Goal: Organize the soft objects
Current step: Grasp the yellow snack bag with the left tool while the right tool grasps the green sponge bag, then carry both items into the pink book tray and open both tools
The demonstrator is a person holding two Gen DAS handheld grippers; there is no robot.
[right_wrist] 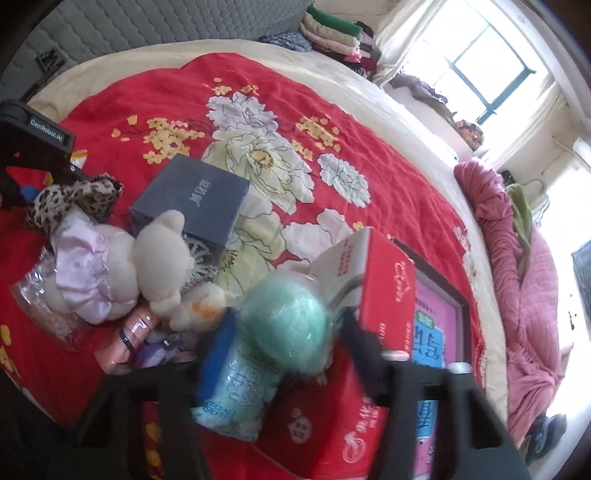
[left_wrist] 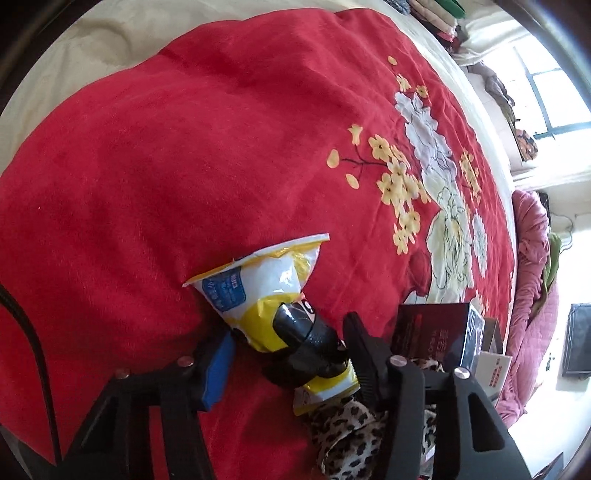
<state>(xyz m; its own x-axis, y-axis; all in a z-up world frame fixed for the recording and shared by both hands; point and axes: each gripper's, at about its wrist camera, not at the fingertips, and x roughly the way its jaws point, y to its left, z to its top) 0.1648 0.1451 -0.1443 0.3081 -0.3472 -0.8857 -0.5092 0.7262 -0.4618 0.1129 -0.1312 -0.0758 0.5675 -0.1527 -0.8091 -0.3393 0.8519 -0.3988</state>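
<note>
In the left wrist view my left gripper (left_wrist: 291, 347) is closed on a black plush toy in a white-and-yellow plastic bag (left_wrist: 273, 291), just above the red floral blanket (left_wrist: 184, 147). A leopard-print cloth (left_wrist: 347, 428) lies below it. In the right wrist view my right gripper (right_wrist: 284, 332) is closed on a mint-green soft ball in clear wrapping (right_wrist: 280, 317), over a red cardboard box (right_wrist: 384, 295). A cream teddy bear in a pink dress (right_wrist: 122, 266), the leopard cloth (right_wrist: 74, 203) and small soft items lie at the left. The left gripper body (right_wrist: 33, 136) shows at far left.
A dark blue box (right_wrist: 192, 199) (left_wrist: 439, 332) sits on the blanket. A pink framed picture (right_wrist: 436, 332) lies beside the red box. Folded clothes (right_wrist: 336, 33) are stacked at the bed's far side. A pink quilt (right_wrist: 517, 277) lies on the right near the window.
</note>
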